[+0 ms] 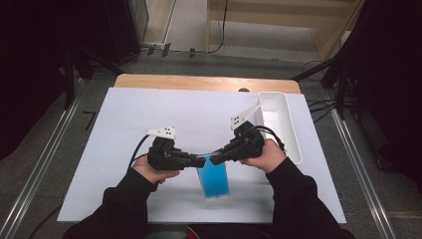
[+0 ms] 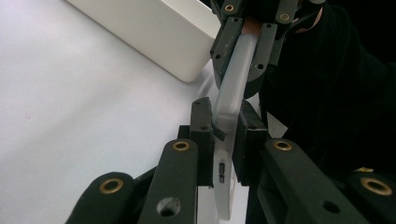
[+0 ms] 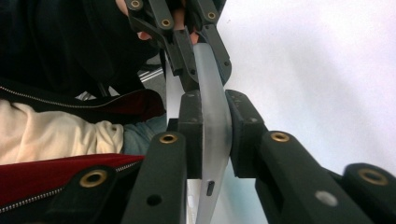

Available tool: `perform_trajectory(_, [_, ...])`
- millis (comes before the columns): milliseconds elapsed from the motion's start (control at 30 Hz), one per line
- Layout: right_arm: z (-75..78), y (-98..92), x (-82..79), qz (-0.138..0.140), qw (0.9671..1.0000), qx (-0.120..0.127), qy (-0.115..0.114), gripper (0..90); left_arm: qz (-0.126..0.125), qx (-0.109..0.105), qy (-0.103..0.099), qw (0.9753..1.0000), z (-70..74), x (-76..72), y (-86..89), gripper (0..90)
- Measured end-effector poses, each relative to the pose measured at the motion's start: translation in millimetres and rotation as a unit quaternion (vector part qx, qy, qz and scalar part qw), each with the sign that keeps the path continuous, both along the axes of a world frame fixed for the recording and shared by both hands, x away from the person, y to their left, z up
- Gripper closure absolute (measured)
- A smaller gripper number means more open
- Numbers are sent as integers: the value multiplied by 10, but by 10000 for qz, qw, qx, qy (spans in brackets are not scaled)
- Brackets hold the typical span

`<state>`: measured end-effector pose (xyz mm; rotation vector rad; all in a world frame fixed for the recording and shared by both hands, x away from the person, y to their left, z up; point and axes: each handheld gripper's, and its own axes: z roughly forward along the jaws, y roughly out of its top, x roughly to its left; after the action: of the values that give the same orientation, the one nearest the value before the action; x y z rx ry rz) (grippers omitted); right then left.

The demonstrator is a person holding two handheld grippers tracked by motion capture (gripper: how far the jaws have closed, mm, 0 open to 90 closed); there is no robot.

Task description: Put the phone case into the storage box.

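A flat blue item with a frosted translucent upper edge (image 1: 214, 180) hangs upright over the white mat, near its front. Both grippers clamp that edge from opposite sides. My left gripper (image 1: 201, 160) comes in from the left and is shut on the edge; in the left gripper view its jaws (image 2: 223, 135) pinch the frosted strip (image 2: 233, 79), which has a small dark slot. My right gripper (image 1: 215, 158) is shut on the same strip (image 3: 210, 70), with its jaws (image 3: 214, 126) pressed against both faces. Each view shows the other gripper (image 2: 245, 42) (image 3: 189, 42) farther along the strip.
A long white tray (image 1: 291, 129) lies along the mat's right side and shows as a white wall (image 2: 154, 32) in the left gripper view. The white mat (image 1: 149, 114) covers a wooden table (image 1: 199, 82). Dark stands and cables surround the table.
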<state>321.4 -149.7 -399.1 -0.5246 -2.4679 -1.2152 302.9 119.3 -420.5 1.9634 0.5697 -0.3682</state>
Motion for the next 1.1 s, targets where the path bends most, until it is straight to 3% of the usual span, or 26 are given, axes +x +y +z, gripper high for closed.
perform_trajectory(267, [36,-13,-4,-156,9999,62,-24,635,26,-44,110,9999,11,6,5,796])
perform_trajectory(533, [146,-32,-35,-490,9985,215,-103,543,112,19,142,9998,6,22,19,795])
perform_trajectory(633, [201,-38,-54,-731,9968,259,-171,515,150,38,127,9998,2,23,22,795])
perform_trajectory(733, [254,-43,-72,-1041,9937,229,-351,476,169,37,132,9998,3,26,26,795])
perform_trajectory(833, [289,-49,-91,-1375,9885,186,-601,434,169,46,136,9998,-3,30,28,795])
perform_trajectory(1100, [325,-90,-109,-2247,9685,-71,-1074,346,255,35,157,9995,-3,38,43,794])
